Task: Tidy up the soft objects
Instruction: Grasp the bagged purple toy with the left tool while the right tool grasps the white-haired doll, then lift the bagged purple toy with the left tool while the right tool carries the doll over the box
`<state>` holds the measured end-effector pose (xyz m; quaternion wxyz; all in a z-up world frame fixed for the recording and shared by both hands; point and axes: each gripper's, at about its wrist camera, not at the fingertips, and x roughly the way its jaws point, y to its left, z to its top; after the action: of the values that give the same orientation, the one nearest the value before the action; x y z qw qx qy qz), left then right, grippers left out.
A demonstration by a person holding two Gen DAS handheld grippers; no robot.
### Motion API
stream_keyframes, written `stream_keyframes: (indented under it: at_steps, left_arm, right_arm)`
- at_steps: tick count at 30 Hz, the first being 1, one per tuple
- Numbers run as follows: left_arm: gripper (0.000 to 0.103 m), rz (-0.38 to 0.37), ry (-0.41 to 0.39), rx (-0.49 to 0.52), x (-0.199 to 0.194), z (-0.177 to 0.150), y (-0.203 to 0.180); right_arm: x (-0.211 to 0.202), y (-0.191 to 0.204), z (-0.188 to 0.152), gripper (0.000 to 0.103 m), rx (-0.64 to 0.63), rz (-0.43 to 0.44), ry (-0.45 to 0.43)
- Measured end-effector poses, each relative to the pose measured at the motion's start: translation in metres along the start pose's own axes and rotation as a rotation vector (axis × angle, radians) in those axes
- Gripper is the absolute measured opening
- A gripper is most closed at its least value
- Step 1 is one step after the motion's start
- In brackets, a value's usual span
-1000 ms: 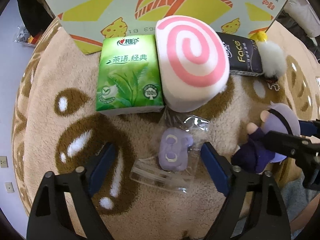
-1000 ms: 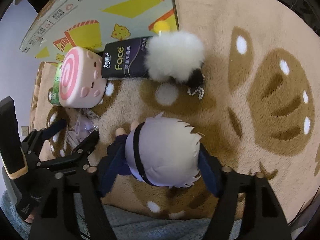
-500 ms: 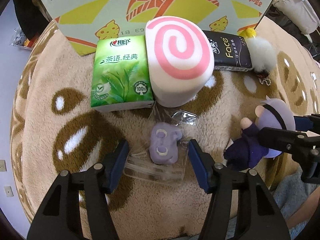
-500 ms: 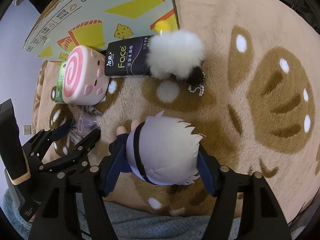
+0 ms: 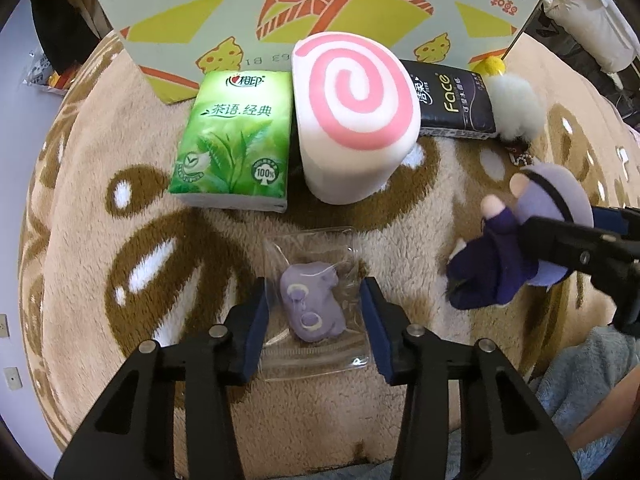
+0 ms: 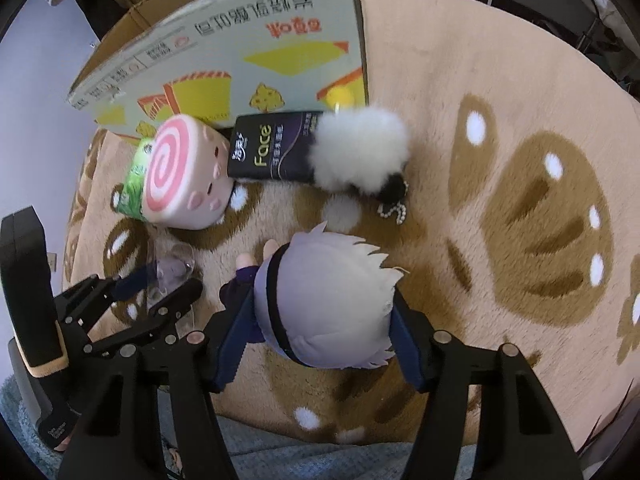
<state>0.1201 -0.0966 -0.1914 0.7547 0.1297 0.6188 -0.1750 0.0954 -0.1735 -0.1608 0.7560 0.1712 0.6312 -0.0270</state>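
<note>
A small purple plush [image 5: 310, 306] lies sealed in a clear bag [image 5: 312, 240] on the rug. My left gripper [image 5: 313, 286] points down over it, its jaws closing, and both pads touch the bag's side edges. A doll [image 6: 328, 288] with pale spiky hair and dark blue clothes sits between the fingers of my right gripper [image 6: 322, 304]. Those jaws are closing too, and their pads press the sides of its head. The left wrist view shows the doll [image 5: 492, 276] at the right, under the right gripper [image 5: 592, 228]. The left gripper [image 6: 160, 284] appears at the left of the right wrist view.
Along a tall printed cardboard box [image 5: 320, 8] lie a green tissue pack [image 5: 232, 140], a pink swirl roll plush [image 5: 356, 112], a black tissue pack [image 5: 452, 100] and a white pompom [image 6: 360, 148] with a bead chain [image 6: 394, 212]. The beige and brown rug [image 6: 520, 120] runs on to the right.
The left jaws have narrowed from wide apart until they meet the bag's edges. The right jaws have drawn in slightly on the doll's head. Neither hand has shifted much.
</note>
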Motion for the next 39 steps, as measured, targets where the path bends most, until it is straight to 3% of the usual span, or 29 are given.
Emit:
stream_keyframes:
  at_steps: [11, 20, 24, 39]
  left_arm:
    - [0.039, -0.018, -0.003, -0.043, -0.010, -0.010, 0.015]
    - [0.038, 0.001, -0.056, -0.083, -0.032, -0.014, 0.029]
    - [0.038, 0.032, -0.132, -0.096, -0.055, -0.018, 0.035]
    - [0.038, 0.141, -0.502, -0.097, -0.142, -0.021, 0.021]
  right_arm:
    - [-0.018, -0.004, 0.006, 0.067, -0.024, 0.019, -0.070]
    - [-0.036, 0.000, 0.008, 0.067, -0.061, 0.028, -0.152]
    - [-0.048, -0.004, 0.009, 0.067, -0.055, 0.036, -0.197]
    - [-0.111, 0.015, 0.002, 0.067, -0.105, 0.075, -0.555]
